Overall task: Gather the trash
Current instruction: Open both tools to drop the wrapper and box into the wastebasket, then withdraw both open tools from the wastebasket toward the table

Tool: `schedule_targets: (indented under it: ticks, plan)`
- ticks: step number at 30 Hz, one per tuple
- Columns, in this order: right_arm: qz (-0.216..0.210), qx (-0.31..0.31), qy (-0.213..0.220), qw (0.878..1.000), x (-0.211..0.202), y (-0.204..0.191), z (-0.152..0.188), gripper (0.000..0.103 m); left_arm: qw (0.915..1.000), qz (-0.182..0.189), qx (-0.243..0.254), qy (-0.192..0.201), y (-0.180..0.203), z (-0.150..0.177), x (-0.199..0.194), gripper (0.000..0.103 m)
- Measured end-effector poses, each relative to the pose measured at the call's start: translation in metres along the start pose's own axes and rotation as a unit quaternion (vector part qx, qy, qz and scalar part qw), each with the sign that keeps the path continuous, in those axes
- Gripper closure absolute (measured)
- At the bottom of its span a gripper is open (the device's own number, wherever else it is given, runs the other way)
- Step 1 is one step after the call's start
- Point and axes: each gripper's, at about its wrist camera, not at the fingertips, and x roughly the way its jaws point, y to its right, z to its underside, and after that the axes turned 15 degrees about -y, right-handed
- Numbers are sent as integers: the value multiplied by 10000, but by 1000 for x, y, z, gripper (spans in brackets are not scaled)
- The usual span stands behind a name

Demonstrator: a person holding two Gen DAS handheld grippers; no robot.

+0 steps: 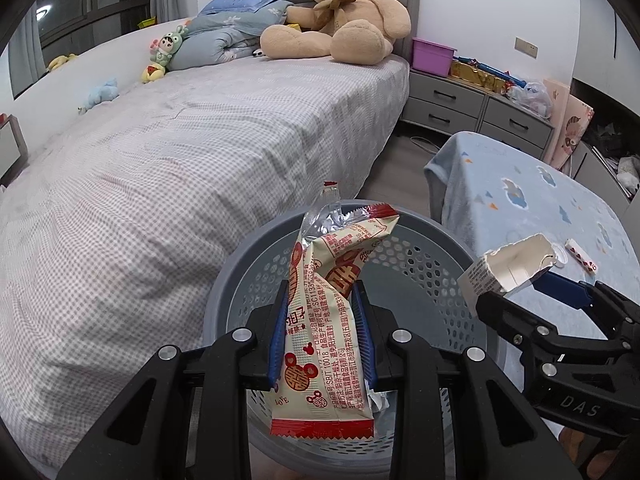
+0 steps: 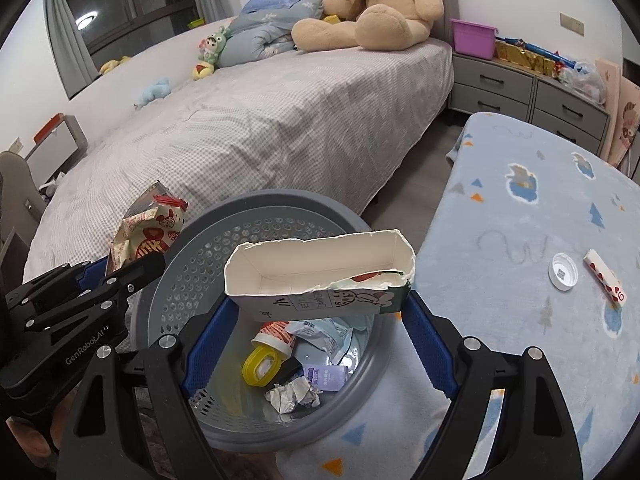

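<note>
My left gripper is shut on a cream and red snack wrapper and holds it above the grey perforated trash basket. My right gripper is shut on a torn white carton, held over the same basket. The basket holds several pieces of trash: a yellow-capped bottle, a purple packet, crumpled foil. The right gripper with the carton shows at the right of the left wrist view. The left gripper with the wrapper shows at the left of the right wrist view.
A white bottle cap and a small red and white wrapper lie on the blue-blanketed table right of the basket. A bed with a teddy bear stands behind. Grey drawers line the far wall.
</note>
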Motion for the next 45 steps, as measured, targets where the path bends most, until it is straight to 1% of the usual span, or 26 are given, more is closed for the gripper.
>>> schedule_targets:
  ticks: [11,15,17,19,20,38,45]
  plan:
    - [-6,-59,-10,10000,2,-5,-5,21,10000,-4,-69,1,-3,-1,-1,74]
    - [-27,-44,12,10000,1,-3,-5,21,10000,-15,-88,0,-4,-1,-2,70]
    - [-31,-42,-1,10000,1,-3,-5,21,10000,-14,-89,-1,-3,-1,-2,66]
    - [-21,-27,2,10000,1,-2,-5,21,9999,-39,-106,14,-3,-1,-2,52]
    - [-18,-21,5,10000,1,-2,-5,21,9999,-46,-122,32,-4,0,-3,51]
    - [26,110,10,9999,0,3,-1,20,9998,-56,-185,5,-5,-1,-2,49]
    - [40,187,14,9998,-2,6,1,20,9998,-53,-172,-5,-5,-1,-1,47]
